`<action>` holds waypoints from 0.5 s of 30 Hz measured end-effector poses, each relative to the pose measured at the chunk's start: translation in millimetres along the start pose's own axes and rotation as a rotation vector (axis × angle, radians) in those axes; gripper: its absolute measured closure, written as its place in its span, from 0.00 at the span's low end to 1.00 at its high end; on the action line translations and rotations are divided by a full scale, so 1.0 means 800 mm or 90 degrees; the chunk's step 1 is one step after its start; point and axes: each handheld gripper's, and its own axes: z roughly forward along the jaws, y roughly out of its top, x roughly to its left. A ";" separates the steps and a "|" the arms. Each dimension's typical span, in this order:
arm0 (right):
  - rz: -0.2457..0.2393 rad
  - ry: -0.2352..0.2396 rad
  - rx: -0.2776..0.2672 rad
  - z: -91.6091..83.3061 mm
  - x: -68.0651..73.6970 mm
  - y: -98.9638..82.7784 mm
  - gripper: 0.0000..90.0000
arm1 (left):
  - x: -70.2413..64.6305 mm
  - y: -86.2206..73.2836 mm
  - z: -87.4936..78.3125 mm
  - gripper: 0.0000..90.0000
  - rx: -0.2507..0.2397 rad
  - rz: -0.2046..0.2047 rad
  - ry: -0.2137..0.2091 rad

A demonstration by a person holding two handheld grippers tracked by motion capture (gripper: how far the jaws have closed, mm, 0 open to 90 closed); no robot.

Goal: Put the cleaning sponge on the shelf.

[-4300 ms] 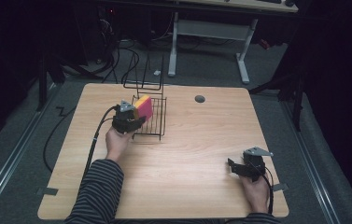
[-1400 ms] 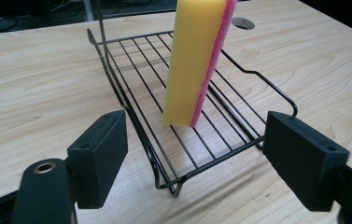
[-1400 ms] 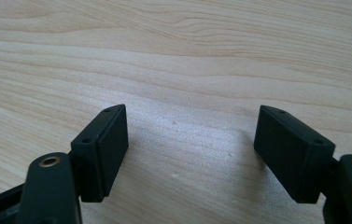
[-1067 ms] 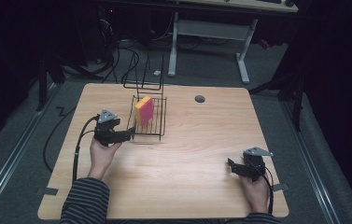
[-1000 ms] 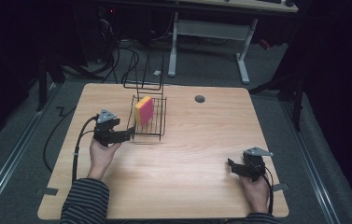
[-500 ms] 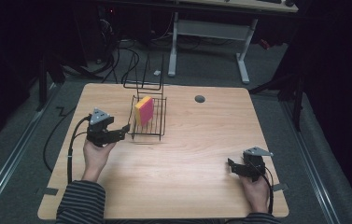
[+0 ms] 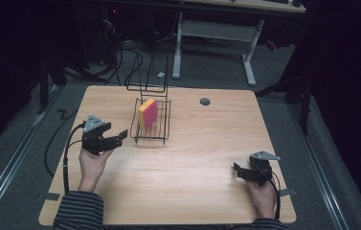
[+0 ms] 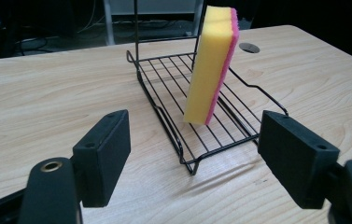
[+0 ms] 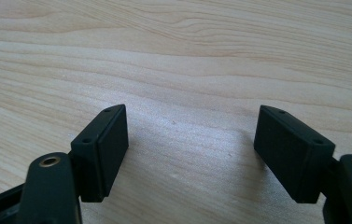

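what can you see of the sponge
The sponge is a thick rectangular block, yellow foam with a thin pink layer down one broad face. It looks soft, dry and undamaged. It stands on a narrow edge on the wire floor of the black rack, tilted slightly, its top against the rack's upright back wires. The rack sits on the wooden table. Nothing else touches the sponge.

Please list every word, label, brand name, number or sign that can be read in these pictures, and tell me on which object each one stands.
There are none to read: no text, number or sign shows on the sponge, the wire rack, the table, the left gripper or the right gripper.
The things on the floor beyond the table are too dark and too small to tell whether they bear any label.
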 end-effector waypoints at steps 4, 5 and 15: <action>-0.001 0.000 0.000 0.000 0.000 0.000 0.29 | 0.003 -0.002 -0.006 0.29 -0.005 -0.006 0.001; 0.000 0.000 0.000 0.000 0.000 0.000 0.29 | 0.005 -0.005 -0.010 0.29 -0.009 -0.011 0.002; -0.001 0.000 0.000 0.000 0.000 0.000 0.29 | 0.013 -0.011 -0.028 0.29 -0.019 -0.028 0.012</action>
